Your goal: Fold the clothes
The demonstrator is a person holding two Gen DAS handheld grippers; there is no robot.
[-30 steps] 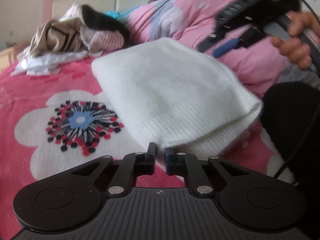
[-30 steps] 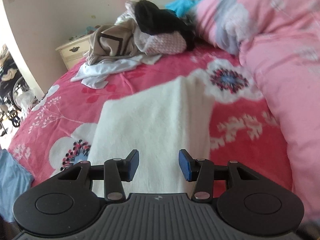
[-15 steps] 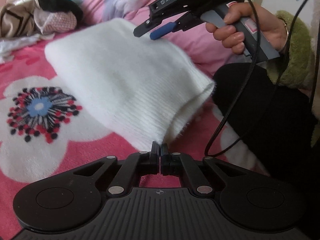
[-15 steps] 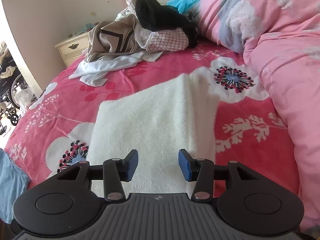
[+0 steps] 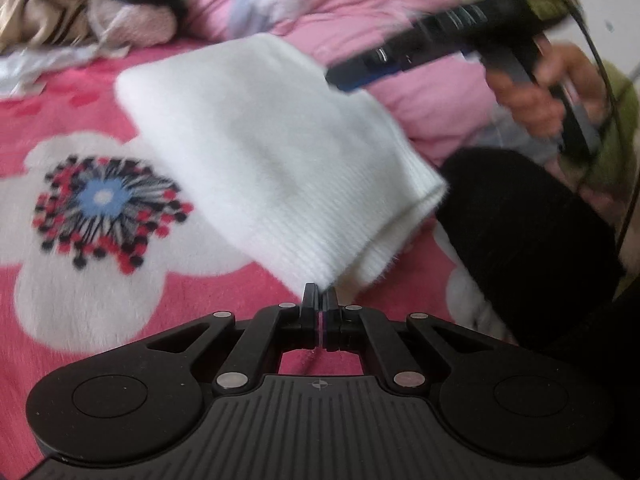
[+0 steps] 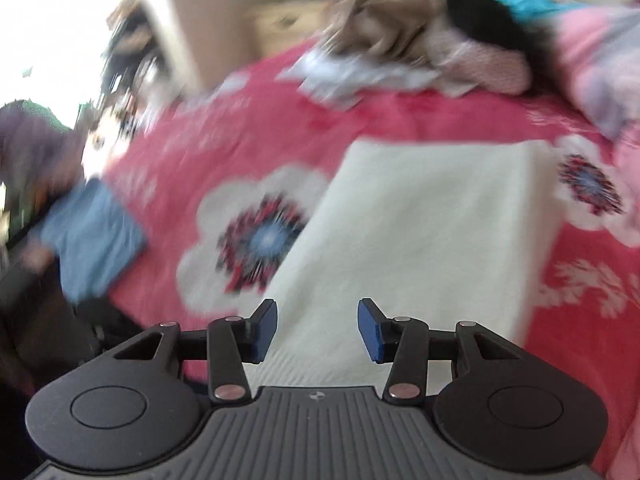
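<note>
left hand-held gripper: clenched tight, pads together, tips at the near ribbed corner of the folded white sweater; cannot tell whether any knit is pinched between them. right hand-held gripper: released, blue pads apart, jaws just narrowing a little, nothing pressed between them; poised over the near edge of the sweater, pointing steeply down. sweater: folded into a thick rectangle, flat on the pink floral bedspread, just beside a large white flower print with a blue centre. seen from the left wrist: right hand wrapped round the other gripper's handle, above the far right corner of the sweater, badly blurred. pink quilt bunched behind the sweater. unfolded pile of clothes at the far end of the bed, well apart from the sweater, beige, white and black pieces. blue garment at the bed's left edge in the right wrist view, heavily blurred. pale bedside cabinet past the bed.
</note>
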